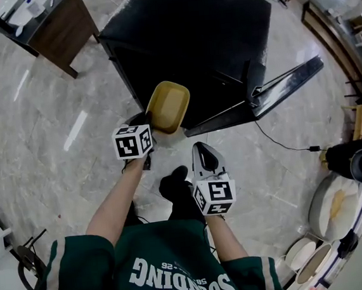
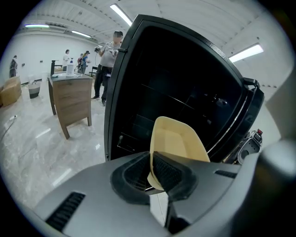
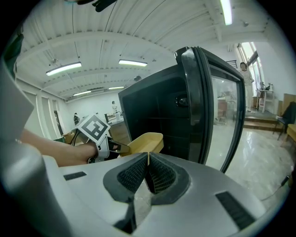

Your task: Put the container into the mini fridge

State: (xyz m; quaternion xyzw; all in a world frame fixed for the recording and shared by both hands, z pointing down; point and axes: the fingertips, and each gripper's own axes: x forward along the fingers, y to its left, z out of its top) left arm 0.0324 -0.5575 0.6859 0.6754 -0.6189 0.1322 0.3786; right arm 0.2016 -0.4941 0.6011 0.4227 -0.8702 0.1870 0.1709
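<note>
A shallow tan container point(image 1: 168, 106) hangs by its near rim in my left gripper point(image 1: 148, 126), which is shut on it. In the left gripper view the container point(image 2: 178, 143) stands just in front of the mini fridge's point(image 2: 185, 92) dark open cavity. The black mini fridge point(image 1: 190, 38) has its glass door point(image 1: 271, 94) swung open to the right. My right gripper point(image 1: 203, 159) is shut and empty, lower and nearer my body. In the right gripper view its jaws point(image 3: 148, 172) meet, with the container point(image 3: 145, 141) and the open door point(image 3: 217, 111) beyond.
A wooden cabinet point(image 1: 52, 26) stands to the fridge's left on the marble floor. A power cord point(image 1: 283, 145) runs right from the fridge. Pots and plates point(image 1: 335, 222) lie at lower right. Several people point(image 2: 108, 60) stand far behind.
</note>
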